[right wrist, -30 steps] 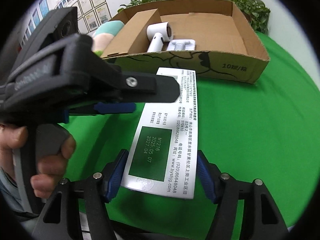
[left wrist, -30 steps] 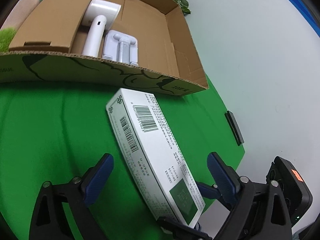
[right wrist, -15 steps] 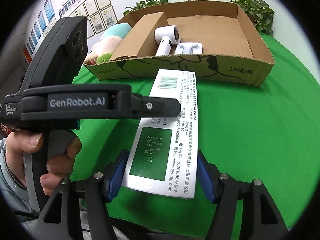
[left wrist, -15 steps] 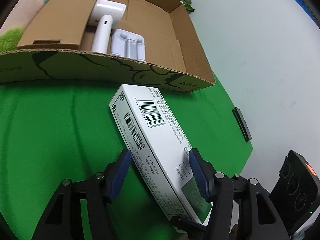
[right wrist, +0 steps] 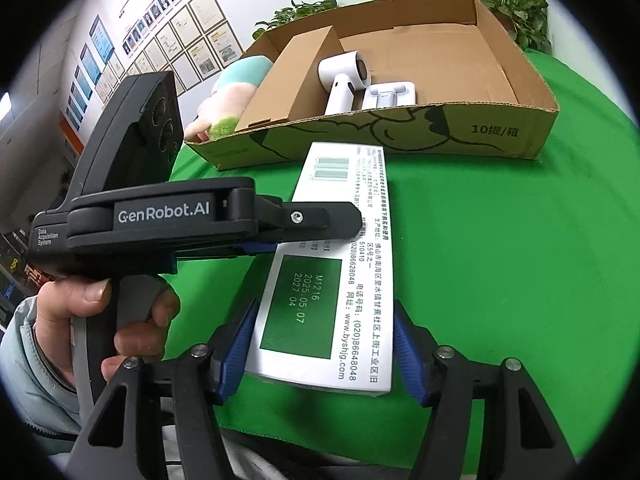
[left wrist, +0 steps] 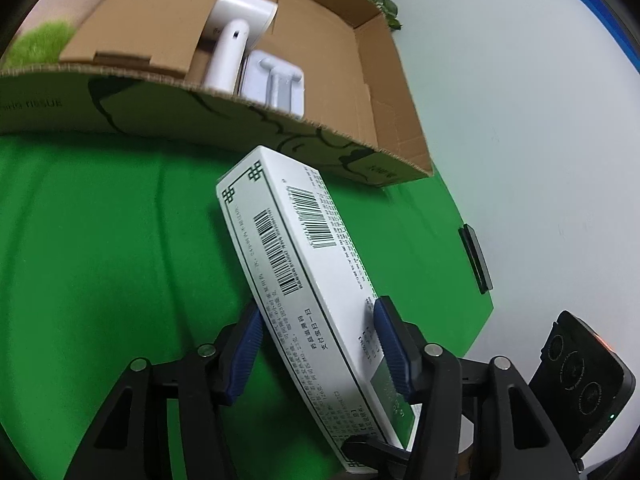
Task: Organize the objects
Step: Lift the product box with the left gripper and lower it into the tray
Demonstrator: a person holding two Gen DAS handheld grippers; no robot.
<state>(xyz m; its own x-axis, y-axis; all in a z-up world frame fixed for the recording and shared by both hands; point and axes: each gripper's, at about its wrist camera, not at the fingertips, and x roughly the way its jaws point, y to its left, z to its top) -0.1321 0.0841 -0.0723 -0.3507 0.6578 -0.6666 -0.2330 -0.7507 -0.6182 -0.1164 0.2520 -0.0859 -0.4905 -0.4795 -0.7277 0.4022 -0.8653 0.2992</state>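
A long white carton (left wrist: 304,264) with barcodes and a green panel (right wrist: 340,264) lies lengthwise on the green cloth, its far end near the cardboard box (right wrist: 500,136). My left gripper (left wrist: 318,340) straddles its middle. The jaws are closing, and both blue pads touch the carton's long sides. My right gripper (right wrist: 322,350) grips the near end, with a pad against each side. In the right wrist view the left gripper (right wrist: 316,232) reaches in from the left, held by a hand (right wrist: 132,320).
The open cardboard box (left wrist: 360,152) holds a white hair dryer (right wrist: 344,80) and a white holder (right wrist: 390,94). A plush toy (right wrist: 236,88) lies left of it, with potted plants (right wrist: 512,4) behind. A black flat item (left wrist: 476,258) sits at the cloth's right edge.
The left gripper's jaws have closed from wide apart onto the carton's sides. The right gripper has stayed on the carton's near end.
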